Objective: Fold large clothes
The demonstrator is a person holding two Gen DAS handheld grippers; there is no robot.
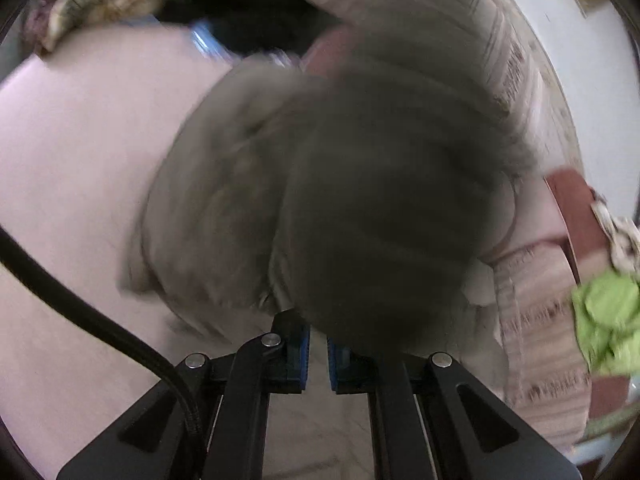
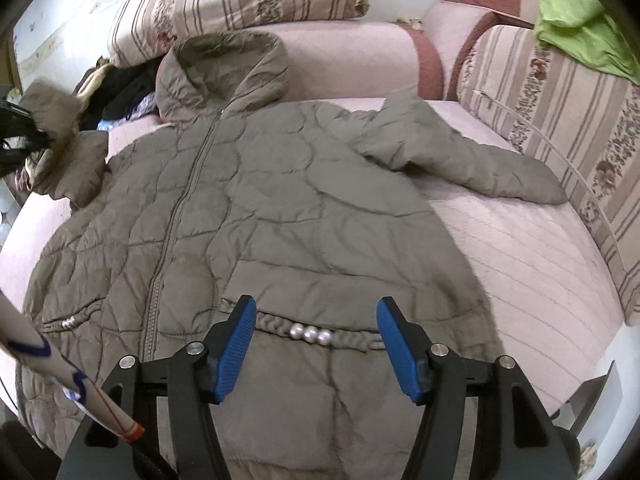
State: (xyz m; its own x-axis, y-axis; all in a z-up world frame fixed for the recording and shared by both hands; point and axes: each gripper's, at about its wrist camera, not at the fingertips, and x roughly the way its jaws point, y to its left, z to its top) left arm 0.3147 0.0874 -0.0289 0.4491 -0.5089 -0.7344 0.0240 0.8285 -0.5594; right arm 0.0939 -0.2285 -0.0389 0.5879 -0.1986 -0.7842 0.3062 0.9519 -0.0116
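Here, left fingers (image 1: pixel 294 344) pinching jacket sleeve (image 1: pixel 320 200), right fingers (image 2: pixel 394 340) spread above jacket (image 2: pixel 280 208).

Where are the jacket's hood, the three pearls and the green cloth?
hood (image 2: pixel 224 68), right wrist view, on its quilted front below the fur trim.
three pearls (image 2: pixel 310 334), right wrist view, on the middle pearl of the braided band.
green cloth (image 2: pixel 580 36), right wrist view, on its crumpled middle over the sofa back.
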